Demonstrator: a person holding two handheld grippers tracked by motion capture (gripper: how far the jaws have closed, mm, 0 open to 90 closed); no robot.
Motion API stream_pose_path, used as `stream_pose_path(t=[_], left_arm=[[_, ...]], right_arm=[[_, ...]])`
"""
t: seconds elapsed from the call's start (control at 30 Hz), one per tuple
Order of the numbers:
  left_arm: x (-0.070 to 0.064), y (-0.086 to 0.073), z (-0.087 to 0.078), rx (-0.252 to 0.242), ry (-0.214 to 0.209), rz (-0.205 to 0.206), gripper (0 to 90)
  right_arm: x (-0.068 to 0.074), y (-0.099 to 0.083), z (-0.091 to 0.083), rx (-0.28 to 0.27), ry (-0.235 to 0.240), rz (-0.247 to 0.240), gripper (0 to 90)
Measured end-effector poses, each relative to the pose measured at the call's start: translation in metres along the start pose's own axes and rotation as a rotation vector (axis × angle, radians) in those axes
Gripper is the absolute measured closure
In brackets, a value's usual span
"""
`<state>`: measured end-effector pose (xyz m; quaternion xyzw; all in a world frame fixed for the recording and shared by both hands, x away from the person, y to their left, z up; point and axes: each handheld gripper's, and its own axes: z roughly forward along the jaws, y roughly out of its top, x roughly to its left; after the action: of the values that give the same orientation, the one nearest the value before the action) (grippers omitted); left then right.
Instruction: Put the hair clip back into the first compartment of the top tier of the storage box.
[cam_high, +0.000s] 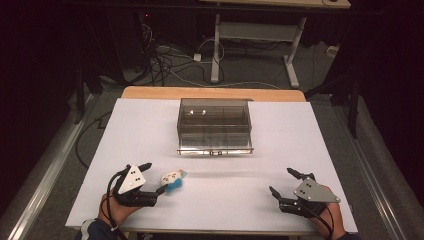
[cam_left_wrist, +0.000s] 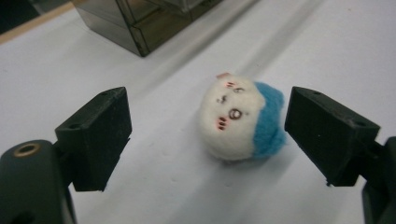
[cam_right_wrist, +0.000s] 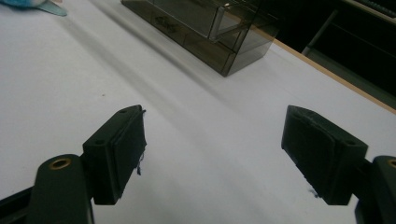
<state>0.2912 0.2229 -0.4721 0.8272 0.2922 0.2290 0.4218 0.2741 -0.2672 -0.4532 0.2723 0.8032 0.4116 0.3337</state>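
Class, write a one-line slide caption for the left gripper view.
Open left gripper frames a white-and-blue plush toy lying on the table.

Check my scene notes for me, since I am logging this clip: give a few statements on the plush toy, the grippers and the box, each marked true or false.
1. The small white and blue plush toy lies on the white table between the open jaws of the left gripper. True.
2. The left gripper is shut on the plush toy. False: both jaws stand apart from it.
3. The right gripper is open and holds nothing. True.
4. The plush toy sits inside the smoky transparent plastic box. False: it lies on the table in front of the box, nearer the person.
5. The transparent box stands at the far side of the table. True.
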Motion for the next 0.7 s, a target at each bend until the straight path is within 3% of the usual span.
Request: stream_pose_path(t=[0.33,0.53,0.7], left_arm=[[0.0058,-0.0051,-0.0037,-0.029,0.056,0.001,14.8],[0.0083,-0.0063,-0.0022,-0.013,0.062,0.016,14.9],[0.0087,-0.0056,0.0001,0.004,0.043,-0.008,14.7]], right_arm=[[0.0032,0.0026,-0.002,-0.008,0.001,-0.004,22.7],[0.0045,0.0023,-0.0011,-0.005,0.006,-0.013,22.7],[0.0049,0.0018,-0.0015,-0.005,0.007,-0.015,22.7]])
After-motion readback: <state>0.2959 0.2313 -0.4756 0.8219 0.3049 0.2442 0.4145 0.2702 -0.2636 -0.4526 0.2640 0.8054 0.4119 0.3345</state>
